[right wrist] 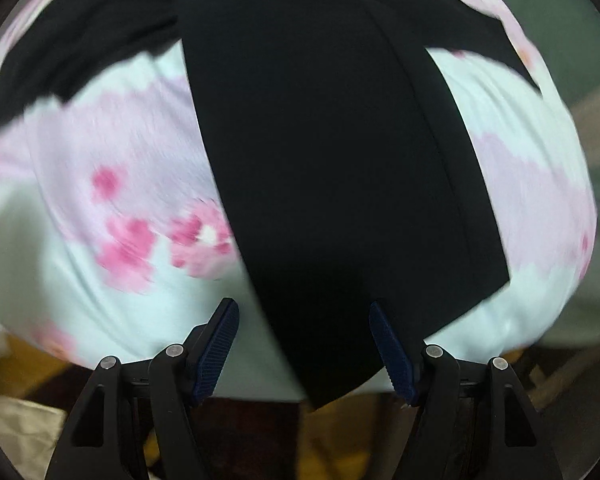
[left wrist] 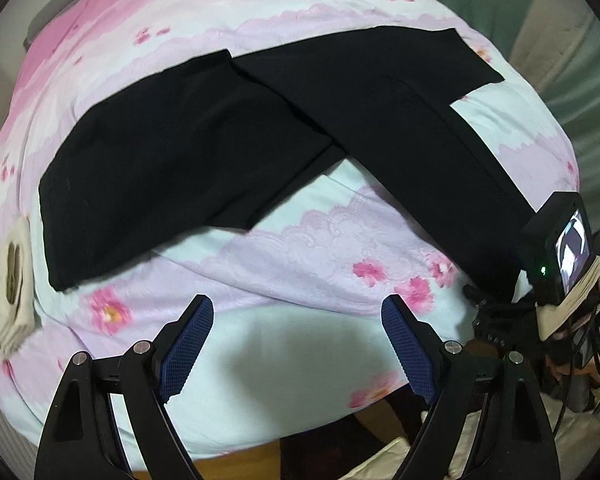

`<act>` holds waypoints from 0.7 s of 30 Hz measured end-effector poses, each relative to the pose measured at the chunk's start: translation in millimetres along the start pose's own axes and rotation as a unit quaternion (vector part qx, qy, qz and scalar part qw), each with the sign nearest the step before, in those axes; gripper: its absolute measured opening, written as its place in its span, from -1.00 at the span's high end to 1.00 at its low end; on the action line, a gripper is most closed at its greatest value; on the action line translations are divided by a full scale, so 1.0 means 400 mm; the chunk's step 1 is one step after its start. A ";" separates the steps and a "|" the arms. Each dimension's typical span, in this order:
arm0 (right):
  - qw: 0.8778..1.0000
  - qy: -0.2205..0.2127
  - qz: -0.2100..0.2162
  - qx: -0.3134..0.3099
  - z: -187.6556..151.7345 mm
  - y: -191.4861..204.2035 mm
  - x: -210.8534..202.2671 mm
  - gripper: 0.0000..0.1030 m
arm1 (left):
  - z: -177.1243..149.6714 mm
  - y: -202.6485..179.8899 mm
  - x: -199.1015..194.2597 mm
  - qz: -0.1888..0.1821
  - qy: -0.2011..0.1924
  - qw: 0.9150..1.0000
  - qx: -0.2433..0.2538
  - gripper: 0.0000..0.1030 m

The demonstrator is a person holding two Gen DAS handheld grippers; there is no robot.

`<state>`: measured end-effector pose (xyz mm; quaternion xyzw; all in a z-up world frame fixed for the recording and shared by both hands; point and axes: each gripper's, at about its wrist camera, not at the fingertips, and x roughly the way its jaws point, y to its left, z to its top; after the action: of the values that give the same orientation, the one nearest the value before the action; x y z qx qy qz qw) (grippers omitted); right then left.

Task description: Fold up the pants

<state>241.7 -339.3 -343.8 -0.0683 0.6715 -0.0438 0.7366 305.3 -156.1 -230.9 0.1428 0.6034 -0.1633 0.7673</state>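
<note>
- Black pants (left wrist: 284, 120) lie spread on a flowered bedspread (left wrist: 300, 248), the two legs splayed in a wide V
- My left claw (left wrist: 298, 344) hangs above bare bedspread in the gap of that V, jaws spread and empty; the left leg end lies ahead and to its left, apart from the tips
- My right claw (right wrist: 304, 344) points down over the near end of the right leg (right wrist: 340, 200), jaws spread, cloth under them, not pinched
- That leg's long axis runs straight away from the right claw
- I judge the right claw nearer to a grip; the left must travel sideways to reach its hem
</note>
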 end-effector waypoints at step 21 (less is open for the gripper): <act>0.976 -0.209 0.014 0.060 0.290 -0.524 -0.377 0.93 | 0.360 -0.141 -0.023 0.012 -0.068 0.995 0.067 -0.68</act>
<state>348.5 -517.8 -152.0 -0.0220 0.4996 -0.0584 0.8640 406.1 -266.6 -189.8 0.1896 0.5362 -0.2035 0.7970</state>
